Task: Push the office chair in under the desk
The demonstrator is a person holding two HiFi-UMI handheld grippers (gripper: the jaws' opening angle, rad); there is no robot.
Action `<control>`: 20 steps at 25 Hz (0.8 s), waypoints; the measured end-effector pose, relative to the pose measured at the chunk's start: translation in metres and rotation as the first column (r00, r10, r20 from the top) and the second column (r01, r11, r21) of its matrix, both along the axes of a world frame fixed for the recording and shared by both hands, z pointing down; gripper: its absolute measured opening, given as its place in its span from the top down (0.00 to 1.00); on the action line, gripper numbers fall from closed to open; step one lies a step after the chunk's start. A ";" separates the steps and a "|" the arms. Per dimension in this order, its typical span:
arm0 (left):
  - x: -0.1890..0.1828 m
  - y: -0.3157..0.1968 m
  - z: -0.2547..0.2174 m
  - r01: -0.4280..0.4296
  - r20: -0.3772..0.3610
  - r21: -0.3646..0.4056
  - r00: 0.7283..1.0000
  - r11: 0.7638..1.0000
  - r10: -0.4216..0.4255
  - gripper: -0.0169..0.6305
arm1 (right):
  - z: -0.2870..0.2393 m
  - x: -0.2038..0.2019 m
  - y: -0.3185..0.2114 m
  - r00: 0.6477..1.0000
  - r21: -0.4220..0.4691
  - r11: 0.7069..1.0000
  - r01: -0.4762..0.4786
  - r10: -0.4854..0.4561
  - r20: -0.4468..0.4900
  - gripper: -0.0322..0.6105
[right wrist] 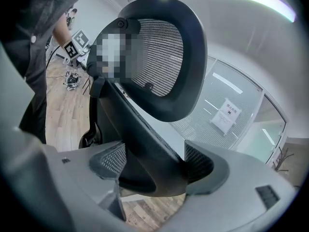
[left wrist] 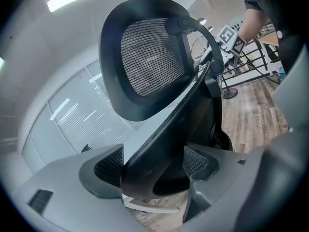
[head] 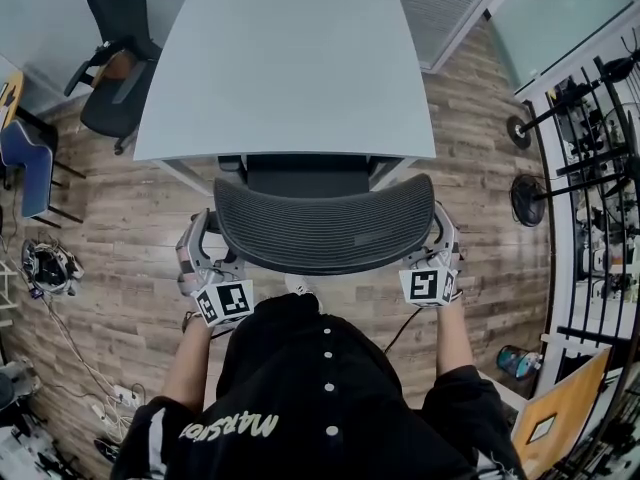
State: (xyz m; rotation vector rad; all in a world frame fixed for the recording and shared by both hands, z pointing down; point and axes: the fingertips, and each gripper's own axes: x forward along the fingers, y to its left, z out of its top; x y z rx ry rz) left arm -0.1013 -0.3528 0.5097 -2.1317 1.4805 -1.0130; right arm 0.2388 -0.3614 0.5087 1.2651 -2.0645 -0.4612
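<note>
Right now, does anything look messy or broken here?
Nothing looks broken or spilled. The office chair sits square to the desk, with the left gripper and right gripper each shut on a side of its backrest. The only untidy bit is loose cables trailing over the floor at the left.

L tongs [head: 212, 240], R tongs [head: 438, 236] clamped

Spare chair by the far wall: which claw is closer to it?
Left. The left claw grips the left edge of the backrest, on the same side as the spare chair; the right claw grips the opposite edge, farther off.
</note>
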 end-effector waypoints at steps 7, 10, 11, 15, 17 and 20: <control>-0.003 -0.013 0.002 0.011 0.012 -0.011 1.000 1.000 -0.011 0.39 | 0.002 -0.003 -0.012 1.000 0.001 1.000 0.006 -0.006 0.002 0.40; -0.004 -0.022 0.002 0.008 0.007 -0.012 1.000 1.000 -0.008 0.39 | 0.002 -0.005 -0.021 1.000 0.000 1.000 0.006 -0.006 -0.001 0.40; -0.004 -0.024 0.002 0.006 0.006 -0.012 1.000 1.000 -0.006 0.39 | 0.002 -0.005 -0.023 1.000 0.000 1.000 0.007 -0.007 -0.001 0.40; -0.004 -0.032 0.000 0.003 0.000 -0.016 1.000 1.000 -0.003 0.39 | 0.002 -0.005 -0.028 1.000 0.007 1.000 0.005 -0.005 0.000 0.40; -0.005 -0.036 0.000 0.004 -0.002 -0.017 1.000 1.000 -0.004 0.39 | 0.002 -0.007 -0.030 1.000 0.011 1.000 0.002 -0.002 0.001 0.40; -0.006 -0.042 0.002 0.002 0.002 -0.012 1.000 1.000 -0.002 0.39 | 0.002 -0.007 -0.036 1.000 0.013 1.000 -0.003 0.003 0.001 0.40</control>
